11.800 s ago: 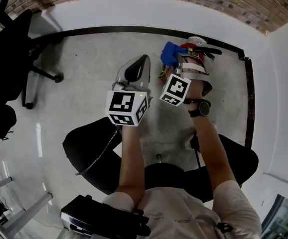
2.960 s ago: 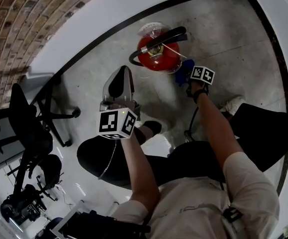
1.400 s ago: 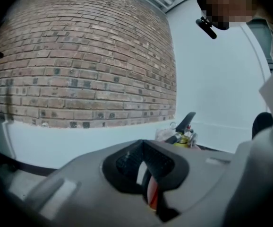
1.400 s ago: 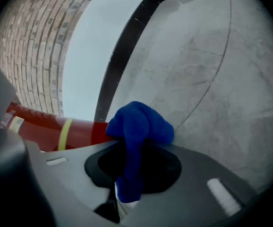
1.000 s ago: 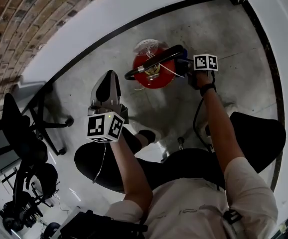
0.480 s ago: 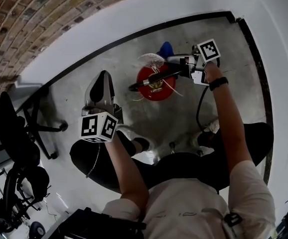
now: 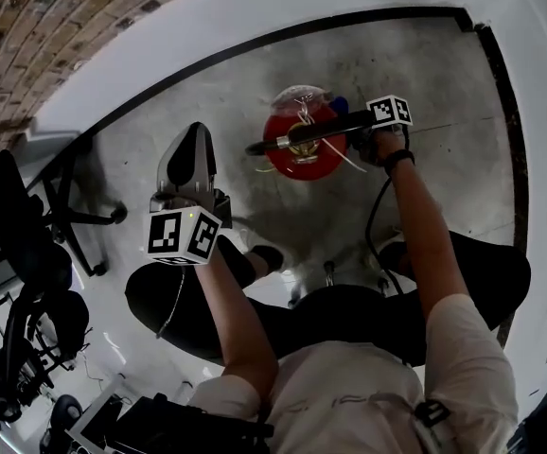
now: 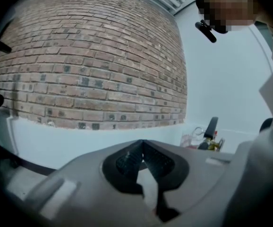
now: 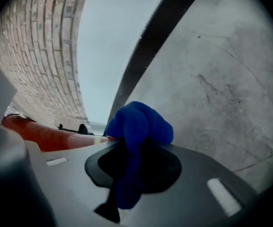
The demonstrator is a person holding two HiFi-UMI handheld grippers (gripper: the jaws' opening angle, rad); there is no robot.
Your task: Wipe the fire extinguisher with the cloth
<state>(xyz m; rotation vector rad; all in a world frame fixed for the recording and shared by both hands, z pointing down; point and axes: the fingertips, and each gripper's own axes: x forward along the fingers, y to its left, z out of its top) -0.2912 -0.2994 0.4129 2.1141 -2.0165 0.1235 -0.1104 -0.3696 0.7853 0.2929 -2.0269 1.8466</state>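
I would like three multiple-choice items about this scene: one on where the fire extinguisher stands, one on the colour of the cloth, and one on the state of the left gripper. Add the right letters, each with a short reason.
1. Where does the fire extinguisher stand?
A) on a desk
B) on the floor
C) on a shelf

2. What colour is the cloth?
A) white
B) yellow
C) blue

3. What is the state of the left gripper?
A) shut and empty
B) shut on the cloth
C) wide open

Answers:
1 B: the head view shows it upright on the grey concrete.
2 C: it shows blue between the jaws of the right gripper.
3 A: its jaws meet at the tips with nothing between them.
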